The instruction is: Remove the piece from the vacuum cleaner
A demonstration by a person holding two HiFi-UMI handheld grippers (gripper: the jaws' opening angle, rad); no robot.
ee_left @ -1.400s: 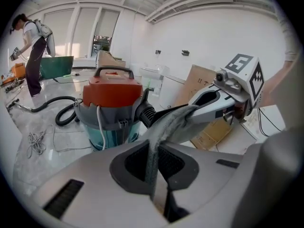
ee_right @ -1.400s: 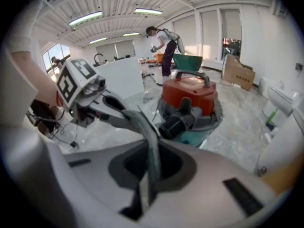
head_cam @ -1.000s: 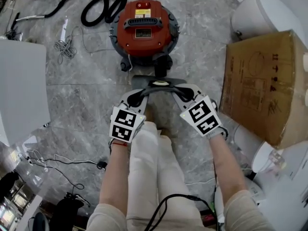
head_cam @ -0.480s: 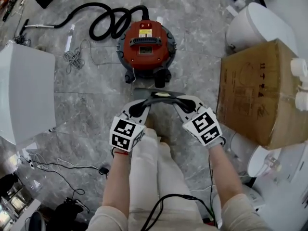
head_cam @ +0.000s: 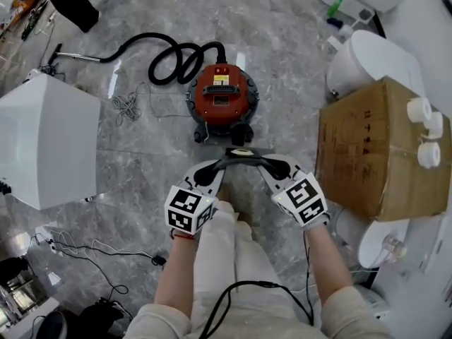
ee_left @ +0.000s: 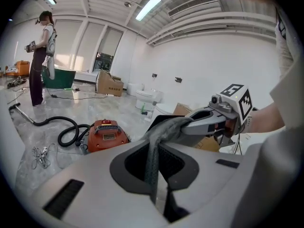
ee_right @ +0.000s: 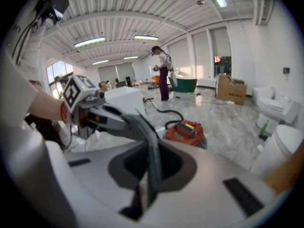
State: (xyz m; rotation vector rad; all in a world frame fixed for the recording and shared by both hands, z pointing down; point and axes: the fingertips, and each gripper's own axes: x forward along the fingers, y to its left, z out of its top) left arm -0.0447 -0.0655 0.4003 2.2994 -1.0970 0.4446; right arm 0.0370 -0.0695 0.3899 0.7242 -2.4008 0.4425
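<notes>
A red vacuum cleaner [head_cam: 222, 101] sits on the marble floor with its black hose [head_cam: 169, 58] coiled behind it. Just in front of it, clear of the floor, hangs a dark grey curved piece [head_cam: 241, 157]. My left gripper [head_cam: 210, 177] is shut on its left end and my right gripper [head_cam: 272, 171] on its right end. In the left gripper view the grey piece [ee_left: 153, 160] runs up from between the jaws to the right gripper [ee_left: 209, 120], with the vacuum cleaner [ee_left: 107, 134] beyond. In the right gripper view the piece [ee_right: 153, 160] leads to the left gripper [ee_right: 102, 118].
A large cardboard box [head_cam: 367, 147] with white bottles [head_cam: 424, 129] on it stands to the right, with a white toilet [head_cam: 367, 55] behind it. A white box [head_cam: 46, 140] is at the left. Loose cables [head_cam: 85, 249] lie on the floor. A person [ee_left: 40, 56] stands far off.
The head view has pulled up and back, so the vacuum cleaner looks smaller and farther. Both grippers keep their hold on the grey piece in the same pose.
</notes>
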